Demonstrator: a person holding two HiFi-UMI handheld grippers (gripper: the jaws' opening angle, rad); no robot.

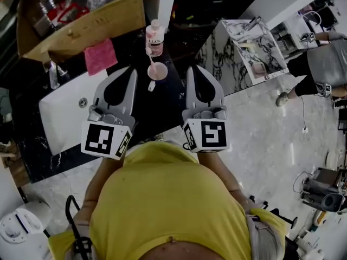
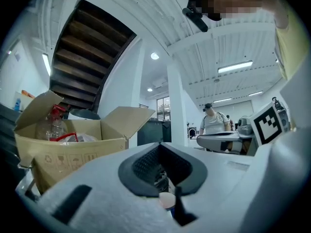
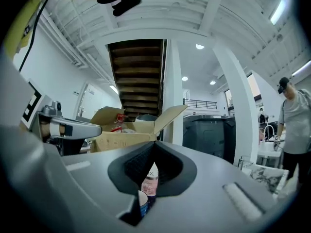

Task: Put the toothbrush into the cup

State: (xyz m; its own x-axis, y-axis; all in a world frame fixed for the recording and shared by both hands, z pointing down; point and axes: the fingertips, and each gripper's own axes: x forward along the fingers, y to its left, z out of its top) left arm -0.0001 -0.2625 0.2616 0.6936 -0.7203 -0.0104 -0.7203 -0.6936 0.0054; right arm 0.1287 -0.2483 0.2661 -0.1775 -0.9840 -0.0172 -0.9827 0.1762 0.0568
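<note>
**Both jaws shut and empty, toothbrush in the cup**

The left gripper (image 1: 132,72) and the right gripper (image 1: 191,69) are held side by side above the front part of the dark counter (image 1: 168,110), both pointing level toward its far edge. In each gripper's own view the jaws meet at their tips with nothing clamped between them; only the hollow behind the tips stays open.

The pink cup (image 1: 158,71) stands on the counter between the two grippers' tips, touching neither. It is just to the right of the white sink (image 1: 62,115). The toothbrush (image 1: 152,84) sits in the cup, slanted, with its pale end hanging over the rim on the near side. A pink-and-white bottle (image 1: 155,36) stands upright just behind the cup, toward the far edge.

Through the right gripper's hollow the cup (image 3: 141,203) and the bottle (image 3: 151,181) show one behind the other. The left gripper's view catches only the cup's rim (image 2: 166,200).

A pink cloth (image 1: 100,56) lies by the sink's far right corner. An open cardboard box (image 1: 81,26) stands just behind it.
</note>
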